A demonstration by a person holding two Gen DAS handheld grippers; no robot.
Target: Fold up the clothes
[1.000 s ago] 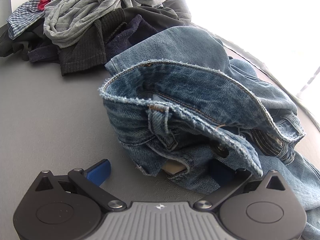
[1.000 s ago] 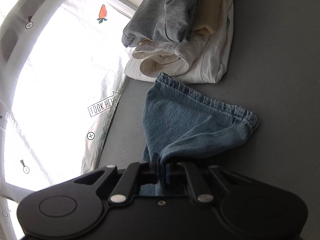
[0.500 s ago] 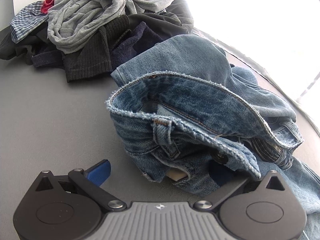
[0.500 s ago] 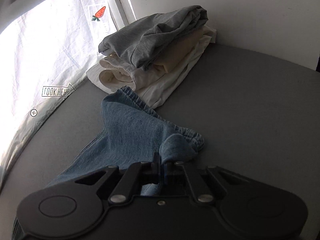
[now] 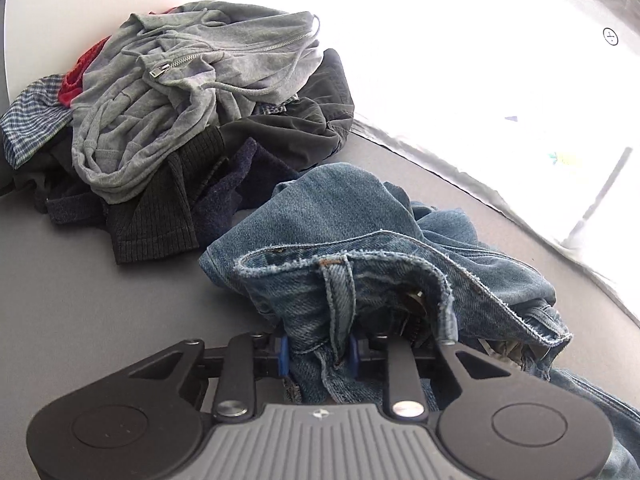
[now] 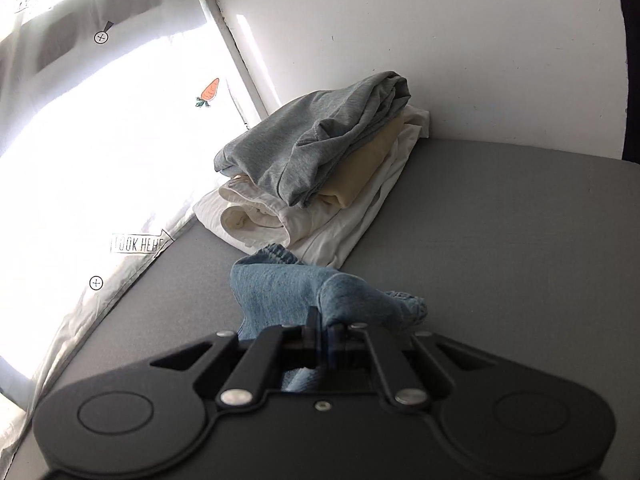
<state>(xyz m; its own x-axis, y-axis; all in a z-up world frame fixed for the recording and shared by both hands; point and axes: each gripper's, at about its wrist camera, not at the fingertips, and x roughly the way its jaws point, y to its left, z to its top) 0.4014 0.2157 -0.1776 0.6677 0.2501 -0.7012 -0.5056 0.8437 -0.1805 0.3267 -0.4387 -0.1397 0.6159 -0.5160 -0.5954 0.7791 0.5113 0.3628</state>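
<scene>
Step in hand: both grippers are taking hold of one pair of faded blue denim jeans before it is spread for folding.

Left wrist view. At ten o'clock lies an unsorted heap of clothes, a grey zipped hoodie on top, with dark knits, a checked shirt and something red under it. The jeans lie crumpled at centre and out to three o'clock on the grey counter. At six o'clock the left gripper has the frayed waistband and a belt loop between its blue pads; its jaws are closing on that denim, the pads already against the cloth.

Right wrist view. At twelve o'clock a folded stack of clothes, grey over tan over white, sits against the white wall. Just below it lies the jeans' leg end. At six o'clock the right gripper has its jaws closed, pinching a fold of that denim.

Judgement: the next move calls for drawing the two ends apart and laying the jeans flat.

Containers: none seen.
</scene>
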